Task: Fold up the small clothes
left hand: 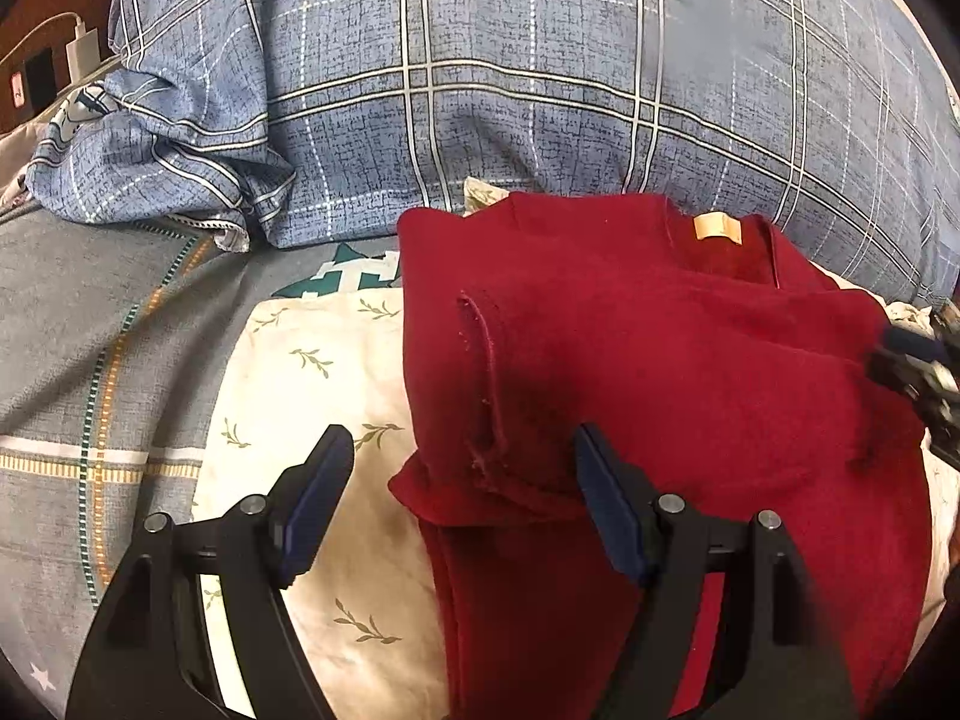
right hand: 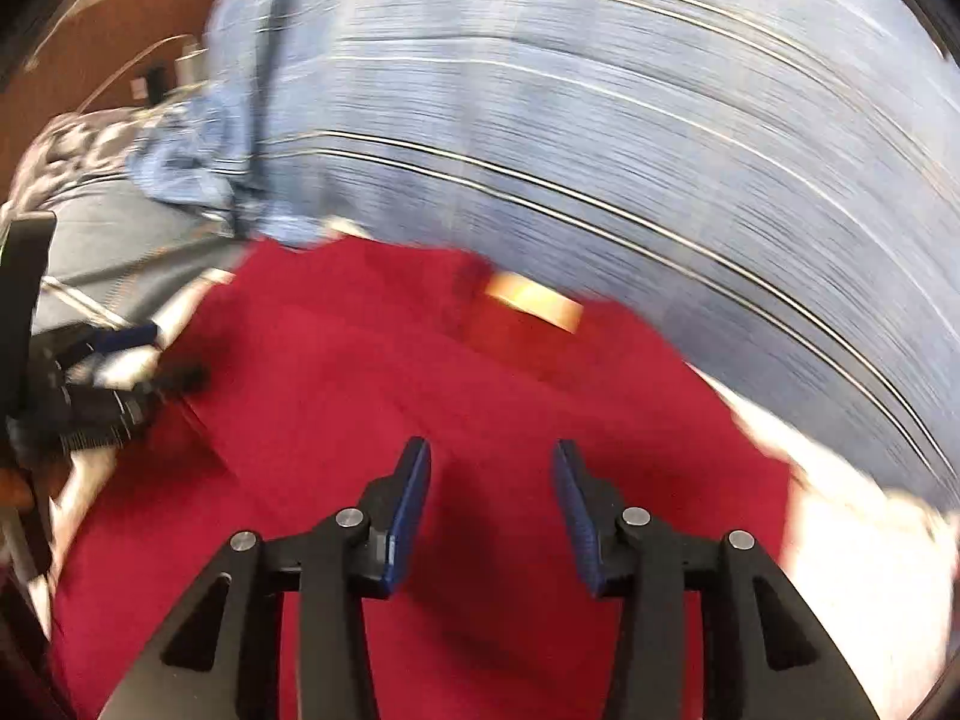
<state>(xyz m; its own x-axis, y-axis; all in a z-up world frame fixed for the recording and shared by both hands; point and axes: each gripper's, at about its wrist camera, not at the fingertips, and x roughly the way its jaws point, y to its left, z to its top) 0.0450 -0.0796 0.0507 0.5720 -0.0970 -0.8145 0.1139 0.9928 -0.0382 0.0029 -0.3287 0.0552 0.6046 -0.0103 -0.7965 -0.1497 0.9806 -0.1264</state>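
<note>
A dark red knitted garment (left hand: 660, 372) lies partly folded on a cream sheet printed with small green sprigs (left hand: 312, 396), which is spread over a grey bed cover with orange, white and teal stripes (left hand: 90, 324). The garment's neckline faces away from the cameras, toward a large blue-grey plaid pillow (left hand: 540, 78) that lies just behind it, and a small tan label (left hand: 717, 229) shows inside the collar. One side of the garment is turned over onto the body, leaving a raised seam edge running down its left part and a doubled hem near the bottom. The left gripper (left hand: 462, 450) hangs over the garment's lower left corner with its black arms and dark blue pads spread wide; the left pad is over the cream sheet, the right pad over the red fabric, and nothing is gripped between them. The right gripper (right hand: 492, 456) is above the middle of the red garment, its pads parted with a clear gap and no cloth pinched in them; its view is heavily smeared, so finer detail there cannot be read. In the left wrist view the right gripper shows at the far right edge, beside the garment's right side. A white charger with its cable (left hand: 81, 51) sits at the far left, on a brown surface beyond the bed.
</note>
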